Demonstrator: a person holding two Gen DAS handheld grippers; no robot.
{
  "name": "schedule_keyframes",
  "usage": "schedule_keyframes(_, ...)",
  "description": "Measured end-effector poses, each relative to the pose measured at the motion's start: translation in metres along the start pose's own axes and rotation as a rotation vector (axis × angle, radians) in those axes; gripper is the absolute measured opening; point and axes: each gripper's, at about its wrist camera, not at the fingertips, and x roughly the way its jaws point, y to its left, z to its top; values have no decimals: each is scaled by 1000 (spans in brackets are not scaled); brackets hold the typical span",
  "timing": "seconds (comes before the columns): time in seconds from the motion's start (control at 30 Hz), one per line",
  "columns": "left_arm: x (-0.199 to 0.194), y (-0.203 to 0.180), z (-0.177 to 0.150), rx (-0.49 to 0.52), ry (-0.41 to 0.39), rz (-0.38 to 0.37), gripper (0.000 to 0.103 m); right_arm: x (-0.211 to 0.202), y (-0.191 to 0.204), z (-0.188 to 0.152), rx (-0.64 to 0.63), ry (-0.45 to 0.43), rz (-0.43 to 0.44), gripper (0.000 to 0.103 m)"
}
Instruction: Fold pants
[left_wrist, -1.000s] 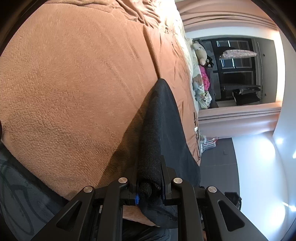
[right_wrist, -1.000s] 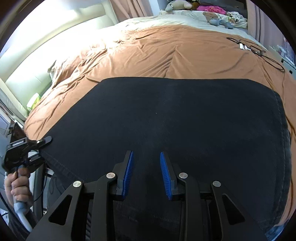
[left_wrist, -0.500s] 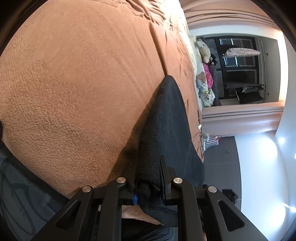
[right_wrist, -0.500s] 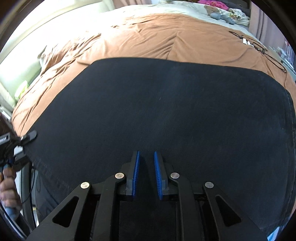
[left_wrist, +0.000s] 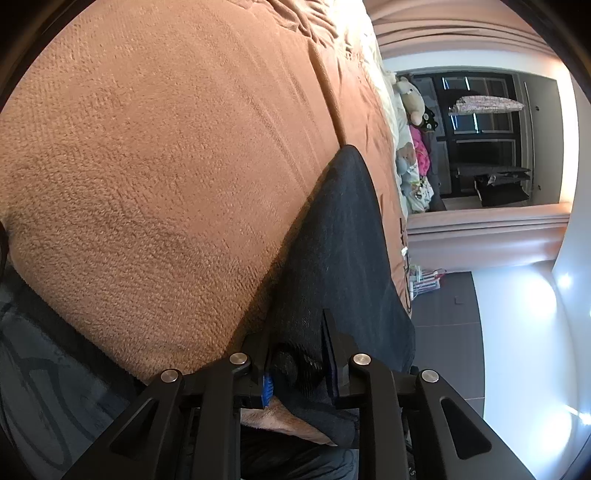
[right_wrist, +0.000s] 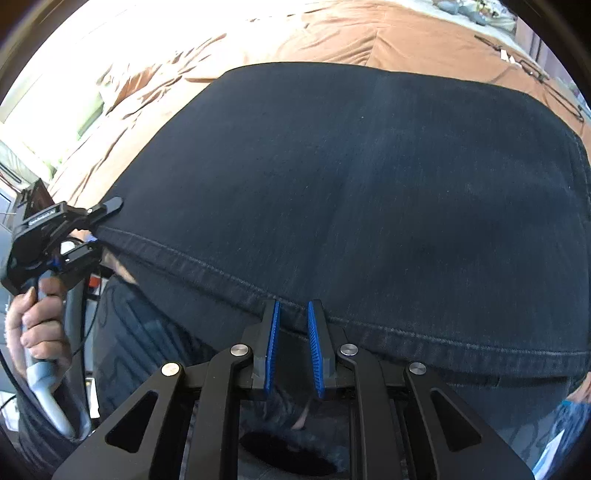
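Observation:
Dark denim pants (right_wrist: 351, 184) lie spread flat on the brown bedspread (right_wrist: 332, 33), their stitched hem along the near edge. My right gripper (right_wrist: 293, 304) points down at that hem. Its jaws are closing with a narrow gap, and the blue pads (right_wrist: 272, 343) are bare, with the hem just at the tips. At the left corner my left gripper (right_wrist: 101, 225) clamps the fabric from above and below. In the left wrist view a bunched fold of pants (left_wrist: 343, 236) sits between the left gripper's (left_wrist: 295, 325) fingers while its jaws are opening slightly.
A hand (right_wrist: 33, 314) grips the left gripper's handle beside the bed edge. Stuffed toys (left_wrist: 410, 103) lie at the head of the bed, cables (right_wrist: 535, 70) on its far right. A dark glass cabinet (left_wrist: 487, 147) stands beyond grey floor (left_wrist: 443, 306).
My right gripper drew back over the pants to the near hem and its jaws narrowed. The left gripper stayed put, with its jaws a little wider around the fabric.

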Motion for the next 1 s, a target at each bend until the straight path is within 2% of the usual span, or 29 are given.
schedule_keyframes(0.17,1,2,2,-5,5,6,24,1,-16,16,49,-41,-11,8)
schedule_keyframes(0.43,8,-2,7,-22,15,31,26,15,-34,66,87,-78,-39,8)
schedule_keyframes(1.0,17,-7,13,-85,-22,108,27,59,-66,147,138,-83,-104,6)
